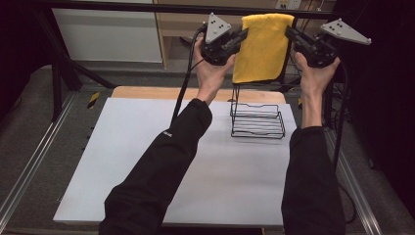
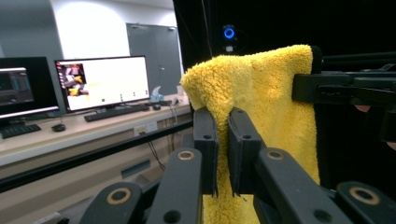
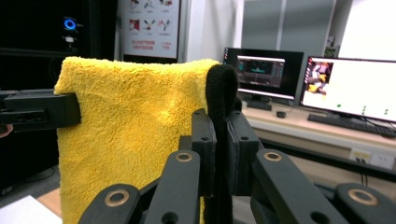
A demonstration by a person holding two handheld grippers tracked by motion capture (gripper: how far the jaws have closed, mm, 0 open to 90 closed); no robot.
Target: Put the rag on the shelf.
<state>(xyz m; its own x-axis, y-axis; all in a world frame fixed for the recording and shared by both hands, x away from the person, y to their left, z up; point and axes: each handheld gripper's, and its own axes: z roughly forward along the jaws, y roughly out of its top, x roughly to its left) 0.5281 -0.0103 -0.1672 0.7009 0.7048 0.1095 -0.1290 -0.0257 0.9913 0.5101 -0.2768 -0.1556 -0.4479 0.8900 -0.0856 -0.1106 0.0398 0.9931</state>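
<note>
Two dark sleeves [image 1: 147, 181] rise from the bottom of the high view, and the bare hands at their ends hold the tongs up above the far edge of the desk [image 1: 147, 161]. Between them hangs the yellow cloth [image 1: 262, 46] — stretched by its two top corners, its lower part drooping free over the wire rack [image 1: 257, 120], which stands on the white desk near its far right corner.

The left tongs [image 1: 241, 36] are clenched on the cloth's left top corner, the right tongs [image 1: 289, 33] on its right one; each bears a grey three-cornered plate on top.

The left gripper view shows what the high view cannot: the two black pads [image 2: 205, 140] pressed tight on a fold of fluffy yellow pile [image 2: 261, 93], and the other tongs' black bar [image 2: 327, 87] gripping the far edge. Behind are monitors [image 2: 102, 81] and a keyboard [image 2: 114, 112] on a long bench.

The right gripper view shows the cloth's black trim [image 3: 222, 93] — a dark band along its edge — caught between those tongs' jaws, with the left tongs' bar [image 3: 42, 112] biting the far corner and a poster [image 3: 149, 28] on the wall behind.
</note>
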